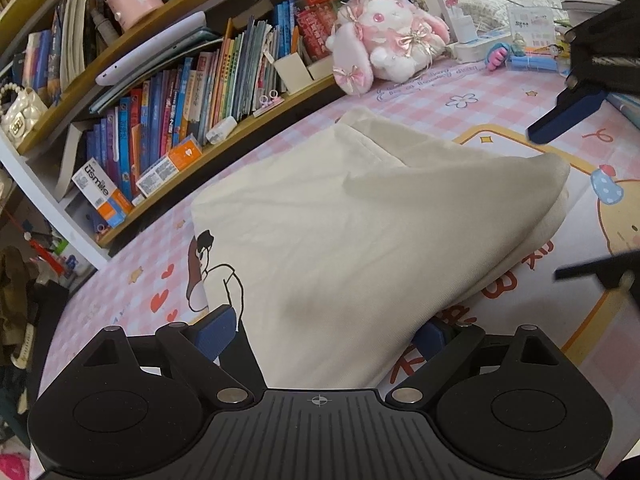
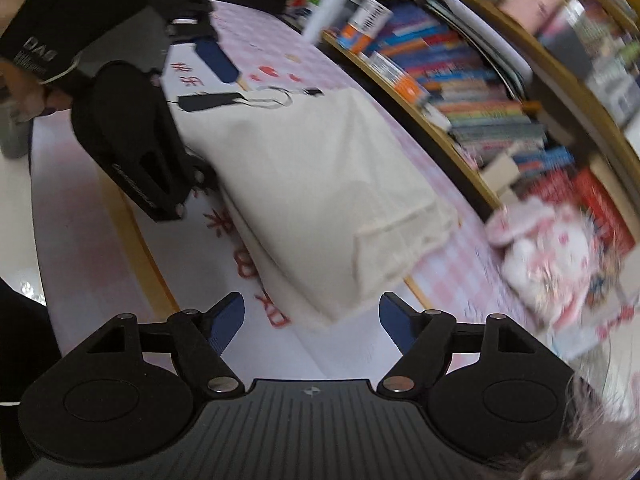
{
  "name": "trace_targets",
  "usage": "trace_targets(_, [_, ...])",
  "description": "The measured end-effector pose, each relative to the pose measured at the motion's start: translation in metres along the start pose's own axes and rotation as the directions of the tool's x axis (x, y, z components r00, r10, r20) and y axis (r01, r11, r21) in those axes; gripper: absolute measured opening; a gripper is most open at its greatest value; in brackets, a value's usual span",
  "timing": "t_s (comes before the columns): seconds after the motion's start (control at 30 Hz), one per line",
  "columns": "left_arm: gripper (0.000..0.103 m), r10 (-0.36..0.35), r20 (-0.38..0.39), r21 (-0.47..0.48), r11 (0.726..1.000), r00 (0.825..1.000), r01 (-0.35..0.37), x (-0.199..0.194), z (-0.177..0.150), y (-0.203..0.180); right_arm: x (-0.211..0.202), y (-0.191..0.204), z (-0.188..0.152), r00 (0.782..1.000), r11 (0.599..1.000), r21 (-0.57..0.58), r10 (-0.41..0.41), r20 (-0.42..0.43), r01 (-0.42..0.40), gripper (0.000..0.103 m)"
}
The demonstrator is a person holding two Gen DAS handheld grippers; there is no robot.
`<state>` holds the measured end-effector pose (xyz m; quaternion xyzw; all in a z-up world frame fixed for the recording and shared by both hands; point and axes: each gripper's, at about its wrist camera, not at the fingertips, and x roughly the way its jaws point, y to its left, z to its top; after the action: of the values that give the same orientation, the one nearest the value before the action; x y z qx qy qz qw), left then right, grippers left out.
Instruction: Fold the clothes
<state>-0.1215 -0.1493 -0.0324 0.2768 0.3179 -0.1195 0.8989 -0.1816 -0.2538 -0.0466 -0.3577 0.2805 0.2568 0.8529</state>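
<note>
A cream garment [image 1: 340,240], folded into a long bundle with a black cartoon print at one end, lies on the pink checked table mat [image 1: 420,108]. My left gripper [image 1: 324,332] stands open at the print end, one blue pad on each side of the cloth, and no grip shows. The right wrist view shows the same garment [image 2: 320,168] with the left gripper [image 2: 220,128] straddling its far end. My right gripper [image 2: 312,316] is open, and the garment's near corner lies just in front of its fingertips, apart from both pads. From the left wrist view the right gripper [image 1: 548,204] hangs beside the far corner.
A bookshelf [image 1: 180,100] packed with books runs along one side of the table. A pink and white plush bunny [image 1: 384,40] sits by it, near the garment's far end, blurred as the plush bunny [image 2: 540,256] in the right wrist view. A person's hand [image 2: 24,92] holds the left gripper.
</note>
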Motion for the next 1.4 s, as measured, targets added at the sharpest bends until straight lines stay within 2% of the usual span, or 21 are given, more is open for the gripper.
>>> trace_targets(0.23, [0.093,-0.021,0.002,-0.035,0.999,1.0,0.021,0.0,-0.001,0.006,0.02,0.022,0.012,0.999,0.985,-0.168,-0.029,0.031,0.033,0.069])
trace_targets(0.27, [0.093,-0.02,0.005,-0.026,0.999,1.0,0.02,0.0,-0.003,0.004,0.023,0.024,0.012,0.998,0.981,-0.187,-0.041,0.037,0.048,0.065])
trace_targets(0.4, [0.093,-0.015,0.013,0.022,1.0,1.0,0.014,-0.002,-0.011,-0.002,0.033,0.025,0.016,0.995,0.968,-0.23,-0.094,0.043,0.102,0.034])
trace_targets(0.5, [0.093,0.028,0.022,0.079,0.996,0.999,-0.03,-0.004,-0.02,-0.006,0.031,0.022,0.019,0.99,0.965,-0.225,-0.119,0.073,0.132,0.027])
trace_targets(0.67, [0.093,0.127,0.053,0.147,0.98,0.991,-0.133,-0.008,-0.036,-0.005,0.025,0.015,0.029,0.983,0.962,-0.217,-0.145,0.115,0.167,0.024])
trace_targets(0.93, [0.093,0.179,0.039,0.193,0.964,0.983,-0.183,-0.007,-0.052,0.012,0.022,0.014,0.03,0.982,0.962,-0.213,-0.151,0.114,0.173,0.024])
trace_targets(1.03, [0.092,0.185,0.055,0.239,0.951,0.981,-0.193,-0.007,-0.055,0.012,0.023,0.018,0.025,0.983,0.959,-0.225,-0.151,0.103,0.171,0.024])
trace_targets(1.17, [0.079,0.171,0.095,0.329,0.925,0.981,-0.193,-0.008,-0.06,0.005,0.025,0.025,0.018,0.981,0.951,-0.245,-0.172,0.094,0.19,0.04])
trace_targets(1.27, [0.069,0.161,0.117,0.38,0.904,0.98,-0.194,-0.008,-0.063,-0.004,0.027,0.029,0.013,0.98,0.946,-0.258,-0.181,0.084,0.197,0.04])
trace_targets(1.3, [0.064,0.155,0.117,0.385,0.903,0.981,-0.189,-0.007,-0.063,-0.006,0.028,0.031,0.011,0.98,0.945,-0.261,-0.181,0.078,0.195,0.04])
trace_targets(1.4, [0.056,0.139,0.114,0.382,0.908,0.984,-0.173,-0.007,-0.063,-0.008,0.03,0.035,0.007,0.982,0.943,-0.272,-0.18,0.06,0.19,0.039])
